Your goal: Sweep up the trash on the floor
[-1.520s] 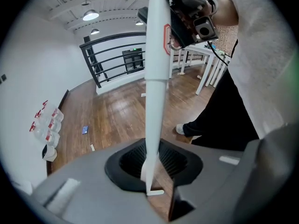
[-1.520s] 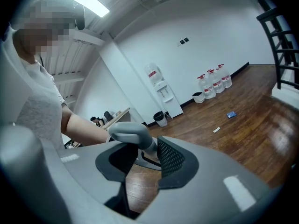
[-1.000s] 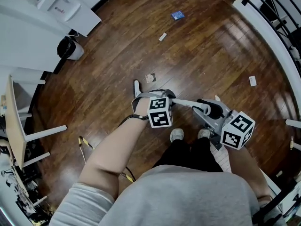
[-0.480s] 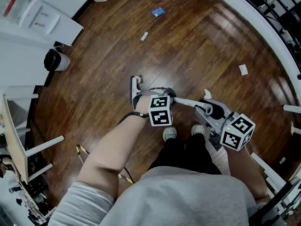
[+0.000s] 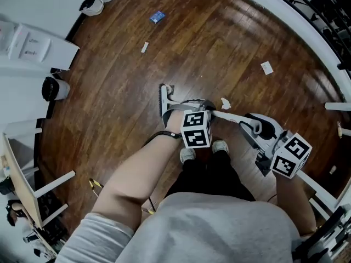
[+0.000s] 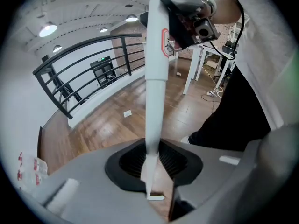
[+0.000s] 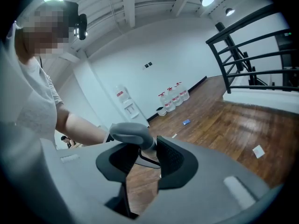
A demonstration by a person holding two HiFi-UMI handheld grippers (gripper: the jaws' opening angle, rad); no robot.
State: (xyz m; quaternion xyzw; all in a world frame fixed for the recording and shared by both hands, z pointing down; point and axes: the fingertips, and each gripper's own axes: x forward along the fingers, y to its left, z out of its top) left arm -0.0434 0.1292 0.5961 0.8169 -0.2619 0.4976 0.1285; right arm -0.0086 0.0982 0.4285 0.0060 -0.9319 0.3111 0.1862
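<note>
Both grippers hold one white broom. My left gripper (image 5: pixel 204 112) (image 6: pixel 153 171) is shut low on the white pole (image 6: pixel 155 92). My right gripper (image 5: pixel 253 126) (image 7: pixel 140 154) is shut on the grey grip (image 7: pixel 131 134) at the pole's top. The broom head (image 5: pixel 163 99) rests on the wooden floor, with a small brownish scrap (image 5: pixel 170 89) right beside it. Loose trash lies around: a blue wrapper (image 5: pixel 157 16) (image 7: pixel 186 122), a white slip (image 5: pixel 145 47), a white paper (image 5: pixel 266 67) (image 7: pixel 258 150) and a white scrap (image 5: pixel 225 103) near the pole.
A black bin (image 5: pixel 50 88) stands by the white wall unit at the left. A white curb (image 5: pixel 285 21) with black railing (image 6: pixel 93 55) curves along the right. Table and chair legs (image 5: pixel 49 182) crowd the lower left. Water bottles (image 7: pixel 173 97) line the far wall.
The whole floor has slid up and left in the head view as the person turned and stepped. Both grippers kept their hold; the broom head stays beside the small scrap.
</note>
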